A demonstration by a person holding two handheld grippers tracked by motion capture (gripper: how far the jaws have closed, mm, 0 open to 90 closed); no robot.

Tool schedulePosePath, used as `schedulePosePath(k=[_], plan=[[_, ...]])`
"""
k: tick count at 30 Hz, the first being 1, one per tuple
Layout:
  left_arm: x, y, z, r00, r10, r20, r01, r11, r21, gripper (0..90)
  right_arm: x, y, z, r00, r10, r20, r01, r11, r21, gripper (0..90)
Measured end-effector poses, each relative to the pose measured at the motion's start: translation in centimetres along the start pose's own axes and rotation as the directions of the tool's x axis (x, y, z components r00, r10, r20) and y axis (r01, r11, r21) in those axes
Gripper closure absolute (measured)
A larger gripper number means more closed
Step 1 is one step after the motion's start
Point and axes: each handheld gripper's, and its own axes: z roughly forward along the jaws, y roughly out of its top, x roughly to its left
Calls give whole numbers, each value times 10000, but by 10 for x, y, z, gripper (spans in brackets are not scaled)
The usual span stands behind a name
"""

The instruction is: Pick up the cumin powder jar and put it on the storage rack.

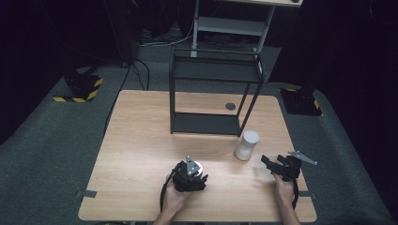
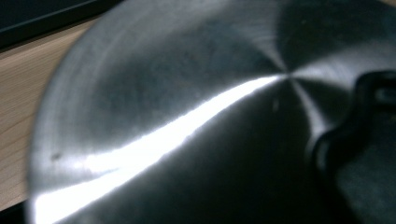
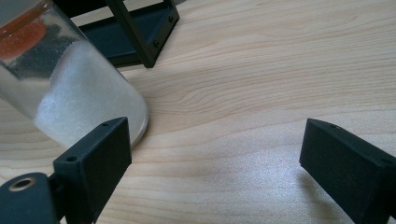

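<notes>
While the left tongs (image 1: 197,174) pointed down over a round object with a brushed-metal lid (image 2: 177,116) near the front edge of the tabletop (image 1: 141,140), that lid sat close under their camera in the left gripper view, crossed by a bright streak of light. The high view showed a pale rim of the object just beside the tongs' body. The jaws had narrowed almost fully, but whether their pads pressed on the metal-lidded object could not be told, since the gripper's own body covered it from above.

The right tongs (image 1: 272,165) lay near the right front corner, jaws spread wide with nothing but bare wood between them. Just beyond one jaw stood a clear jar of white grains (image 3: 70,88), upright on the tabletop, near the tongs and apart from them. Behind the jar stood a black metal rack (image 1: 211,93), its lower shelf resting on the wood.
</notes>
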Motion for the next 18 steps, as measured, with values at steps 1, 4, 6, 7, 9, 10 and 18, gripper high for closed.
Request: schedulePosePath(k=[1,4,6,7,9,10,18], plan=[[0,0,0,10000,8,-9,-8,10000,8,286,0,0,0,10000,9,-3,-9,10000,2,80],[-1,0,0,10000,57,-26,-57,10000,12,301,0,0,0,10000,23,-11,-23,10000,6,81],[-1,0,0,10000,88,-31,-88,10000,9,303,0,0,0,10000,27,-11,-27,10000,5,81],[-1,0,0,9999,112,-43,-112,9999,12,304,0,0,0,10000,32,-8,-32,10000,10,81],[-2,1,0,9999,150,-85,-150,9999,13,312,0,1,0,10000,14,-4,-14,10000,44,81],[-2,1,0,9998,177,-98,-177,9998,19,312,0,1,0,10000,14,-4,-14,10000,44,81],[-5,1,0,9995,253,-178,-253,9997,-1,316,0,1,1,10000,-1,-6,1,10000,66,82]])
